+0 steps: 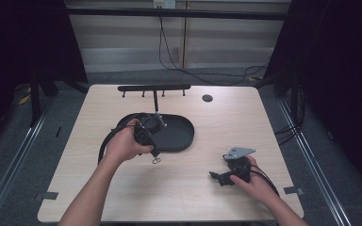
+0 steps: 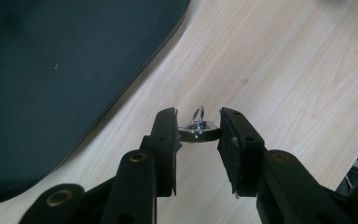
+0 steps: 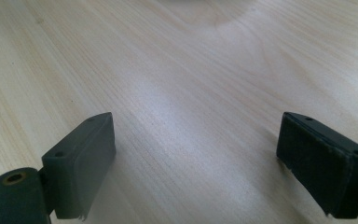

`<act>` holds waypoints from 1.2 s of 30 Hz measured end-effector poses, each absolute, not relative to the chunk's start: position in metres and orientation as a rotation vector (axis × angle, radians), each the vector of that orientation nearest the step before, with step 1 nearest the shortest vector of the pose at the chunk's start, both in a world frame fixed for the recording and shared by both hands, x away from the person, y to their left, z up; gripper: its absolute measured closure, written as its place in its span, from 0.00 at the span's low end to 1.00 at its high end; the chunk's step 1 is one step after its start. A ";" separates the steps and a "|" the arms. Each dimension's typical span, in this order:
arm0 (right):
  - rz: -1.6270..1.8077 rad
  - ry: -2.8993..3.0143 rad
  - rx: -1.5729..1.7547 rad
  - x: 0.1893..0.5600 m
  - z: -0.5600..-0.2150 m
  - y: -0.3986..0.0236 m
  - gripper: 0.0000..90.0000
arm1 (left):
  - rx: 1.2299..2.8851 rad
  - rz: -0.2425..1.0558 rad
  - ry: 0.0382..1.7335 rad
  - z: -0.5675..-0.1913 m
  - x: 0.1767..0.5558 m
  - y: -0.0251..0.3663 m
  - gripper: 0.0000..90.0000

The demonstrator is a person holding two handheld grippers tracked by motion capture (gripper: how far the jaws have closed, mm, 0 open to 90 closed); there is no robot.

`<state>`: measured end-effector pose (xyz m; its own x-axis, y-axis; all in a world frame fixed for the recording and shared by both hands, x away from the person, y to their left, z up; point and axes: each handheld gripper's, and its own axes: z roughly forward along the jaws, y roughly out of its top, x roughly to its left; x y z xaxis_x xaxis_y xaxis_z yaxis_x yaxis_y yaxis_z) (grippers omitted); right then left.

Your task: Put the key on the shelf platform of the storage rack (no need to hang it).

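The left tool (image 2: 198, 135) pinches a small shiny metal ring piece (image 2: 196, 128) just above the desk (image 1: 184, 188), at the dark tray's (image 1: 179, 136) 6 o'clock edge, seemingly to carry it, while the right tool (image 3: 196, 163) rests spread and idle.

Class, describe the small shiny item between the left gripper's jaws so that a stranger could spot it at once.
Find the dark oval tray on the wooden table. Just off its near edge, the left gripper pinches a small metal piece. It alone is shiny, chrome, with an upright ring.
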<state>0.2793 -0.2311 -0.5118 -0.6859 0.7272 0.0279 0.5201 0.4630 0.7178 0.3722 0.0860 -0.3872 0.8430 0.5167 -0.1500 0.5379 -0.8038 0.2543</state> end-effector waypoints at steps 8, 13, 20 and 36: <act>1.048 2.430 1.069 0.279 -0.512 -0.231 0.12 | 2.735 -0.109 0.828 -0.378 0.376 0.085 0.75; 1.048 2.429 1.068 0.279 -0.512 -0.231 0.12 | 2.740 -0.106 0.831 -0.372 0.379 0.087 0.75; 1.048 2.429 1.067 0.279 -0.512 -0.231 0.12 | 2.741 -0.101 0.859 -0.363 0.383 0.091 0.75; 1.048 2.429 1.066 0.279 -0.512 -0.231 0.12 | 2.739 -0.088 0.895 -0.339 0.393 0.093 0.75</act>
<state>0.2794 -0.2311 -0.5118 -0.6849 0.7282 0.0258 0.5184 0.4620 0.7196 0.3930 0.0933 -0.3392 0.8087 0.5722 -0.1362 0.5878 -0.7773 0.2241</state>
